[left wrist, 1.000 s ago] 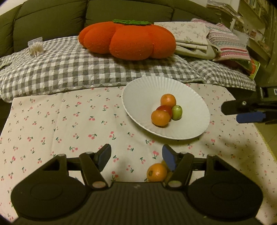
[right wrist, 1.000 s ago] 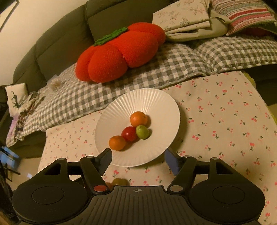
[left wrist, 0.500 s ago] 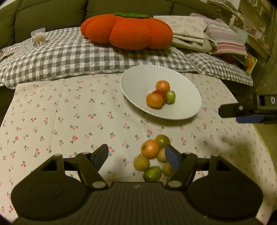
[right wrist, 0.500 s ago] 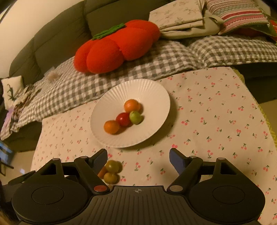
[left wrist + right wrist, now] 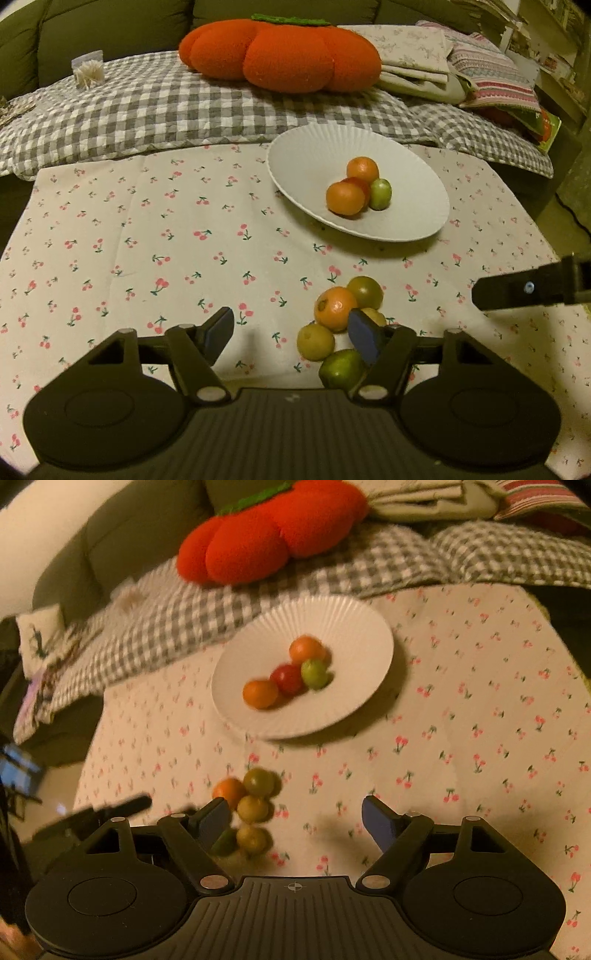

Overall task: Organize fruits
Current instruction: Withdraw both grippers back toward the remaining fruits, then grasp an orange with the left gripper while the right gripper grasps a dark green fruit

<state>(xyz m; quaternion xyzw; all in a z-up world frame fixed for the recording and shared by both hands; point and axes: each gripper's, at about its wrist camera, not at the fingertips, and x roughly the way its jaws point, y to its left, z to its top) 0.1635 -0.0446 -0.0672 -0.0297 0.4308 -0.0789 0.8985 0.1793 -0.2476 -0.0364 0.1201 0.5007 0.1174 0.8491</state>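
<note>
So far the job looks under half done. On the white fluted ceramic plate, which sits on the cherry-print cotton tablecloth near the grey-and-white checked quilt, lie 4 small round fruits touching in a clump: 2 orange ones, the nearer and the farther, 1 red one mostly hidden between them in the left view, and 1 light green one.

Off the plate, on the cloth just in front of it, a loose cluster of 5 fruits waits: 1 orange fruit, 1 dull olive-green fruit, 1 yellowish fruit, 1 brighter green fruit and 1 more yellowish fruit, partly behind a blue pad. By my reckoning those 5 are what is left to move.

The left gripper hangs over that cluster with its jaws closing; the orange and yellowish fruits lie in the gap, but the pads press on nothing yet. The right gripper stands wide apart and empty, the cluster lying by its left finger. Its view is blurred. 1 big orange plush pumpkin cushion rests on the quilt behind.
</note>
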